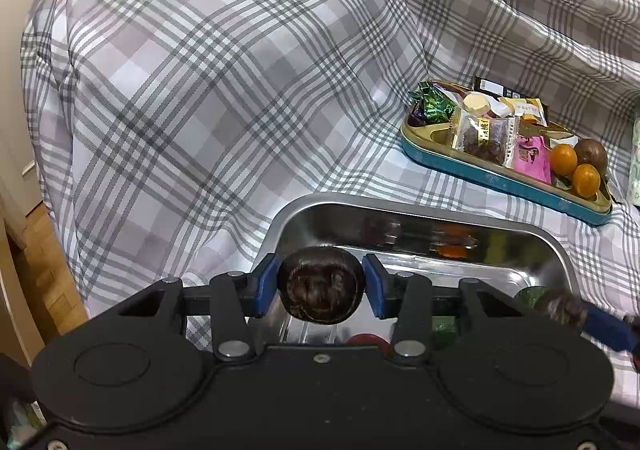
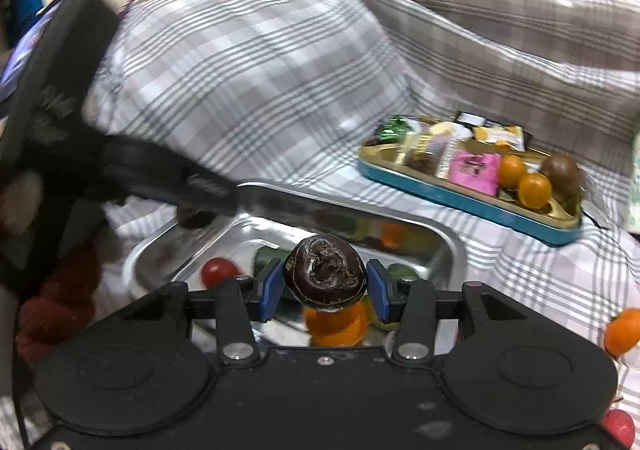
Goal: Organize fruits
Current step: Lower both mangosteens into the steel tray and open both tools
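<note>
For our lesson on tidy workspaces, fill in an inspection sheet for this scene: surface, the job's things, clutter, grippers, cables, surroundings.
Surface: grey checked cloth, rumpled over humps.
Job's things: steel tray holding a red tomato, green pieces and an orange fruit; two oranges and a brown fruit in the blue tin.
Clutter: wrapped snacks in the tin; loose orange on the cloth.
Grippers: left gripper and right gripper each shut on a dark brown fruit above the steel tray.
Cables: nothing seen.
Surroundings: wooden floor at left.
</note>
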The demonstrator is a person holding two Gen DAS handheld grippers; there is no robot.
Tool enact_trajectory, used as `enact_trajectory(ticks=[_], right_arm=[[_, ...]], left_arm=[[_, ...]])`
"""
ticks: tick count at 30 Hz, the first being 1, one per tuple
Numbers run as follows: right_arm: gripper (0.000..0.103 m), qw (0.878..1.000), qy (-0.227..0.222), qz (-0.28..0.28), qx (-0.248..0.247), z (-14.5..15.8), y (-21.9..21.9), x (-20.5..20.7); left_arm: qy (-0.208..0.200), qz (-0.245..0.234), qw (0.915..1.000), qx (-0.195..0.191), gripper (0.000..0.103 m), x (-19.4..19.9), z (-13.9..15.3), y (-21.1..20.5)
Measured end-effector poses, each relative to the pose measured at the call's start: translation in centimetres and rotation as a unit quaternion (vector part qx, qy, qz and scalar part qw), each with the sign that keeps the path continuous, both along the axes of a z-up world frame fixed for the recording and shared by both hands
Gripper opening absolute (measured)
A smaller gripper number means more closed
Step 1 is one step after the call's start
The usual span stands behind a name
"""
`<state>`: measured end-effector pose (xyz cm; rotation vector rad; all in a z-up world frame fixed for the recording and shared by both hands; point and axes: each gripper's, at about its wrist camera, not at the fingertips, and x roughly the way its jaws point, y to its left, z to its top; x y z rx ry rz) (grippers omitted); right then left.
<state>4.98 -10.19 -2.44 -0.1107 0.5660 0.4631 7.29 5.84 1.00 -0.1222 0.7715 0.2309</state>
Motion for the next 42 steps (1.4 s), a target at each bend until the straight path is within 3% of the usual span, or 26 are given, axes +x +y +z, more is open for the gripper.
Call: enact_trajectory(ticks=[8,42], right_arm=[[0.046,0.999,-0.017,-0.031,0.005,0.0,0.1,1.1],[0.047,0.998,-0.014,-0.042,0.034,0.9,-0.9,0.8]], left_arm=[[0.004,-0.003,1.0,0.001,0.052,0.1,0.0,-0.1],[-0.012,-0.026,0.9993,0.023,0.052,-0.5,0.3,-1.3]])
